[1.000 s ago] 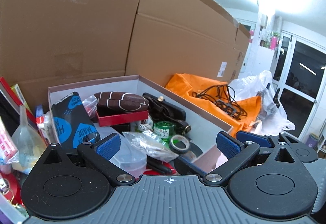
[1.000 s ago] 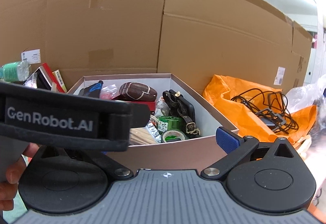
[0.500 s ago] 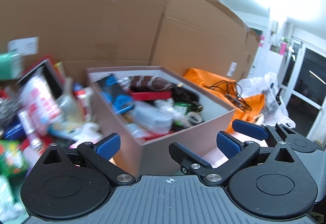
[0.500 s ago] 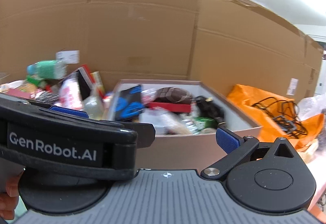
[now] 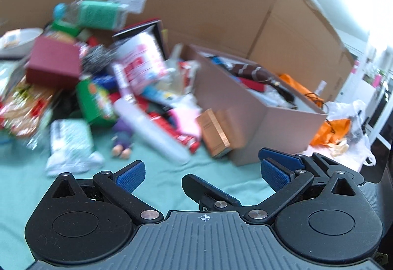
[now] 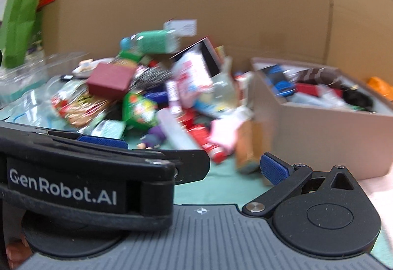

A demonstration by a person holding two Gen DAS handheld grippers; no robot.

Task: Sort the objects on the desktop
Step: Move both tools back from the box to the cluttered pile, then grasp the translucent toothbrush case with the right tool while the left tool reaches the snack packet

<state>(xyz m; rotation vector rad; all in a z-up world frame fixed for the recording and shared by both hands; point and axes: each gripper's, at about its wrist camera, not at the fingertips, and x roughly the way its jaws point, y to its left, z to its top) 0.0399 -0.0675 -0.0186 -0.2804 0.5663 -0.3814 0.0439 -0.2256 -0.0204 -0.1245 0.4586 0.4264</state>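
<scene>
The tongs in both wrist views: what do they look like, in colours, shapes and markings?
Both are black with a ribbed grey base and round black pivot discs. The left tongs have blue textured pads on angled black links with silver rivets. Across the right tongs lies a black bar printed "GenRobot.AI" in white; one blue pad shows.

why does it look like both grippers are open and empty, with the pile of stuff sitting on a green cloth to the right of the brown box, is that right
Not quite: the pile lies to the left of the brown box, not the right, as the left wrist view shows. The rest holds: it sits on the green cloth, and the left gripper and right gripper are both open and empty.
</scene>
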